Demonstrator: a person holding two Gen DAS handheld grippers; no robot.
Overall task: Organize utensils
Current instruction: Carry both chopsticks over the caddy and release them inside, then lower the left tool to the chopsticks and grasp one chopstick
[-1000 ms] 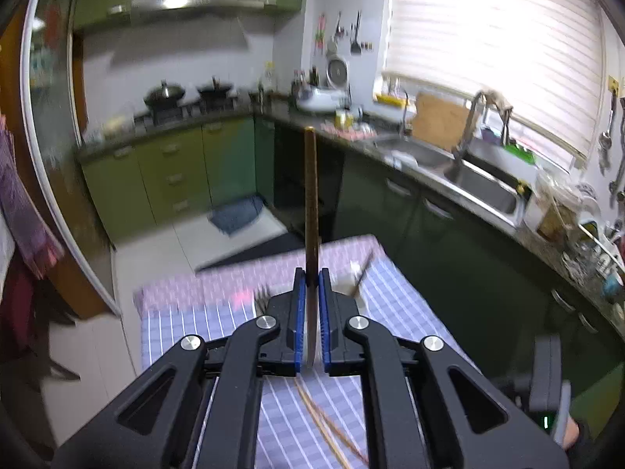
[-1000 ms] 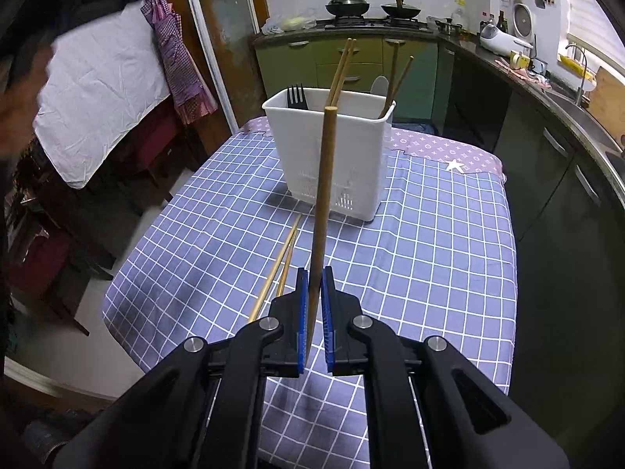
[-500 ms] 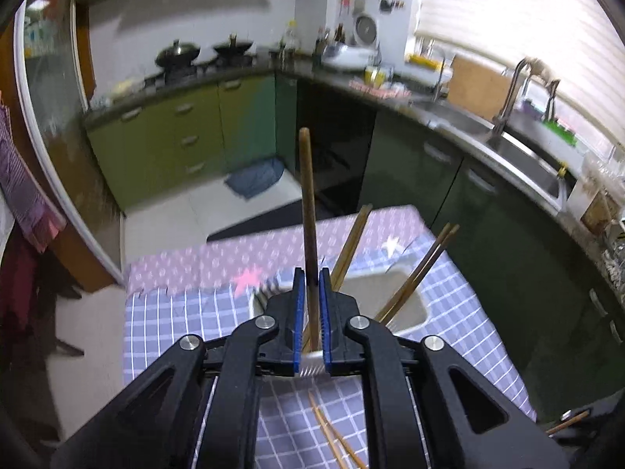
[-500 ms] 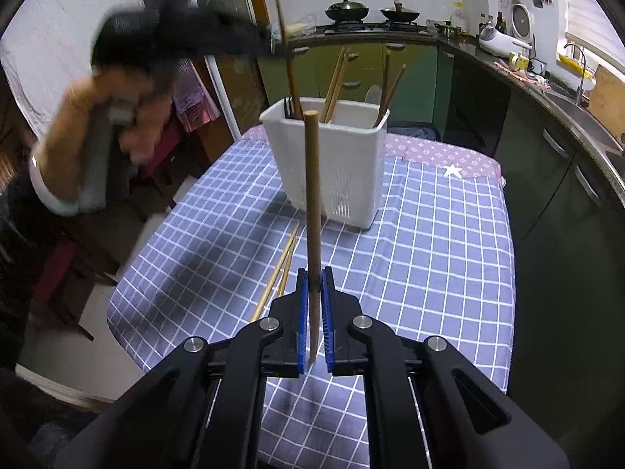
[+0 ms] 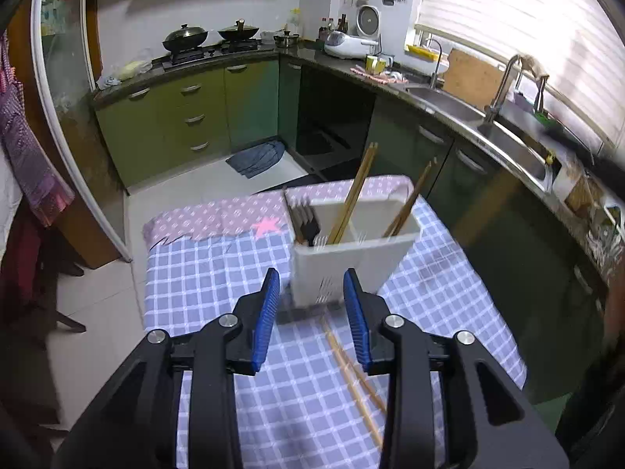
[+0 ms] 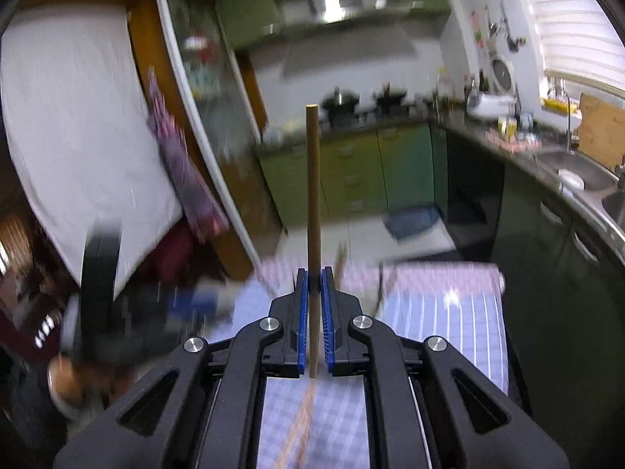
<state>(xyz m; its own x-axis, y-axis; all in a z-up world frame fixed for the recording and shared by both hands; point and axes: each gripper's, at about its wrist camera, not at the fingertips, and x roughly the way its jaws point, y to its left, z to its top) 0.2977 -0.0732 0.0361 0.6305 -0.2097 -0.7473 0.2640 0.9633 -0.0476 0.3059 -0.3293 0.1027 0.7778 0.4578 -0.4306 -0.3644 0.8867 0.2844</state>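
Observation:
A white utensil caddy [image 5: 351, 252] stands on the checked tablecloth [image 5: 203, 273]. Wooden chopsticks [image 5: 353, 191] lean in its middle and right compartments, and dark forks [image 5: 306, 224] stand in the left one. Just in front of it, my left gripper [image 5: 311, 278] hangs with its jaws opening and nothing between them. Two loose chopsticks [image 5: 351, 367] lie on the cloth below it. In the blurred right wrist view, my right gripper [image 6: 312, 275] is shut on one upright chopstick [image 6: 313, 179], raised above the table.
A person's hand with the other gripper [image 6: 97, 273] is a dark blur at the left of the right wrist view. Green kitchen cabinets [image 5: 187, 117] and a counter with a sink [image 5: 508, 144] run behind and to the right of the table.
The left gripper came down towards the caddy and opened, and the chopstick it held is gone from its jaws. The right gripper rose and tilted upward with its chopstick still held.

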